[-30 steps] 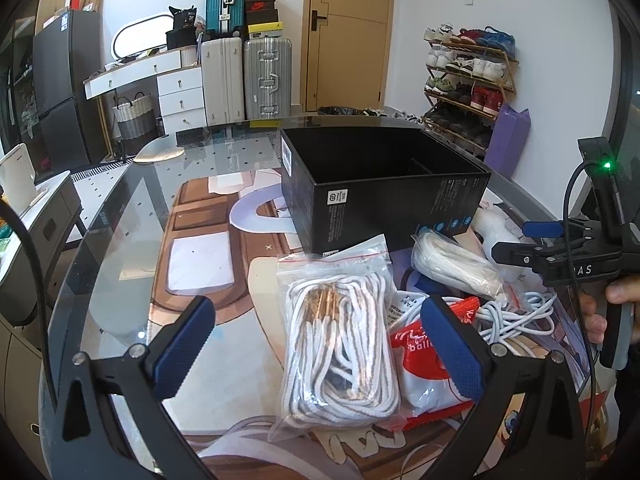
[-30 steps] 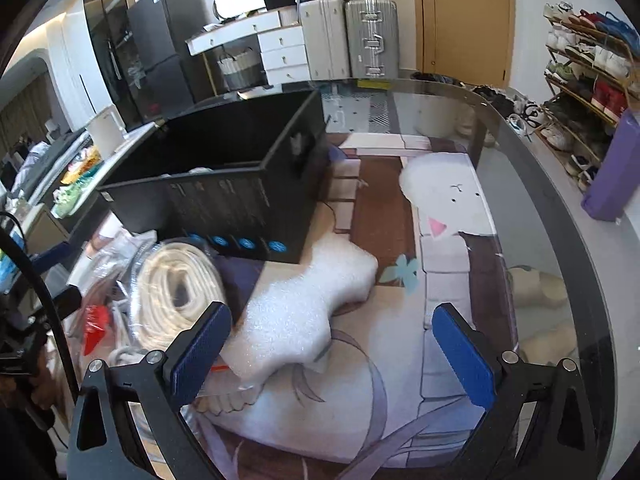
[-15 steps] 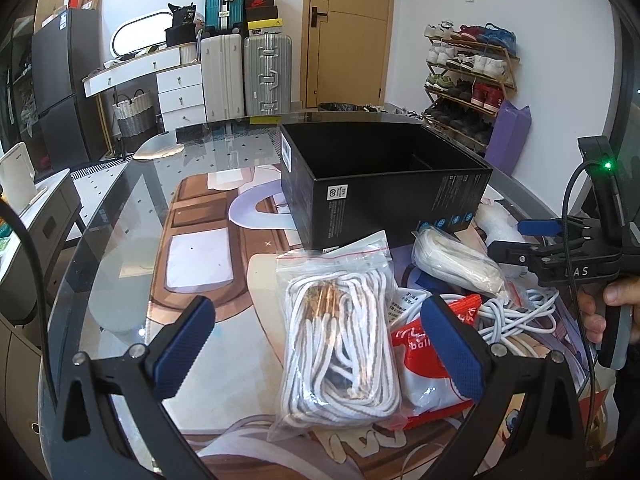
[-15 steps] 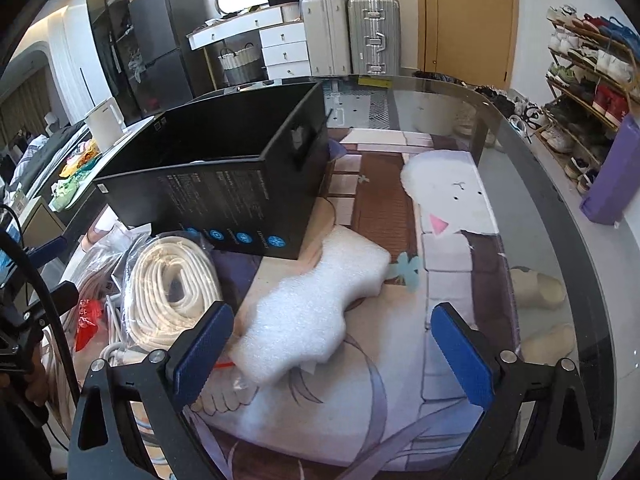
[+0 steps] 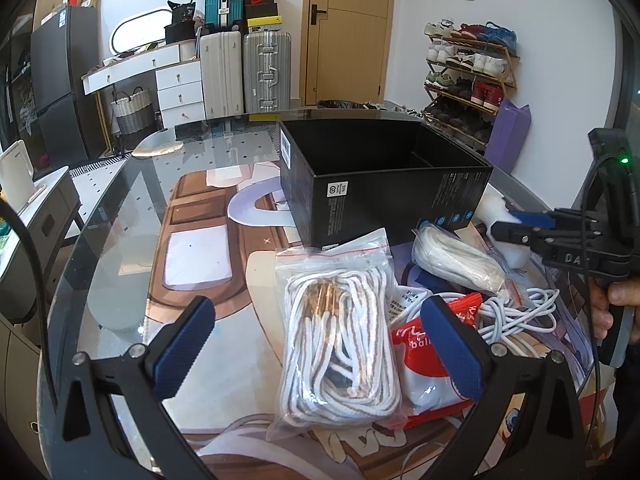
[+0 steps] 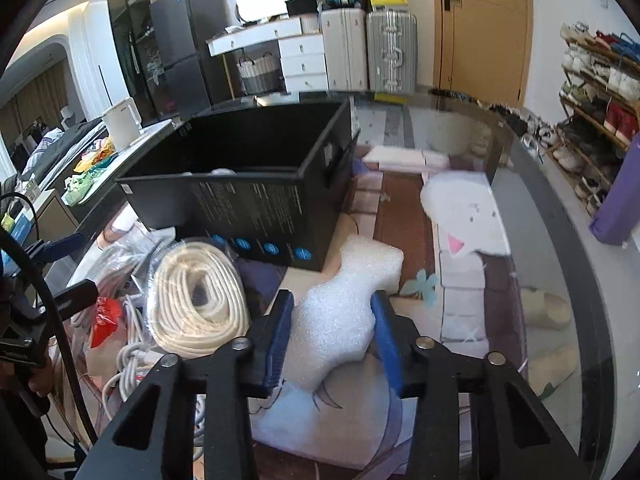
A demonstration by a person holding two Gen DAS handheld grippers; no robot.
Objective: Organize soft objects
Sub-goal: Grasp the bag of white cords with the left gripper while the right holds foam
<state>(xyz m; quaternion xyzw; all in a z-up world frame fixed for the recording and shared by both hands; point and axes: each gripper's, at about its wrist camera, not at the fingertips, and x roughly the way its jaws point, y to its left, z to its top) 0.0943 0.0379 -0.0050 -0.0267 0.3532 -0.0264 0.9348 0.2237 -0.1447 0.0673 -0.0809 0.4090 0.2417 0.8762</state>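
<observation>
Right gripper (image 6: 330,330): lower centre of the right wrist view, jaws just closed in, blue pads pressing both flanks of the white foam piece (image 6: 344,308). Foam visibly pinched at the waist between the pads; wider far end projecting toward the black box (image 6: 248,200) and lying just beside its lower right corner. Foam resting on the printed mat under the glass table top (image 6: 532,208).

Left gripper (image 5: 320,344): lower part of the left wrist view, jaws spread wide, nothing between the pads. Positioned above the bagged striped rope (image 5: 340,344), not touching it.

Soft items, left wrist view:
- Bagged striped rope: clear zip bag, centre bottom of frame, flat on the table.
- Red-and-white packet (image 5: 424,360): right of the rope bag, partly behind the right-hand pad.
- Loose white cable (image 5: 516,316): right of the packet, tangled.
- Bagged cream cord coil (image 5: 456,260): right of centre, just in front of the black box's near wall.

Black box (image 5: 384,184): centre of frame, open top, upright, interior mostly in shadow; a pale object just visible inside from the right wrist view, identity not determinable.

Hand (image 5: 616,304) on the right gripper's handle: right edge of the left wrist view.
</observation>
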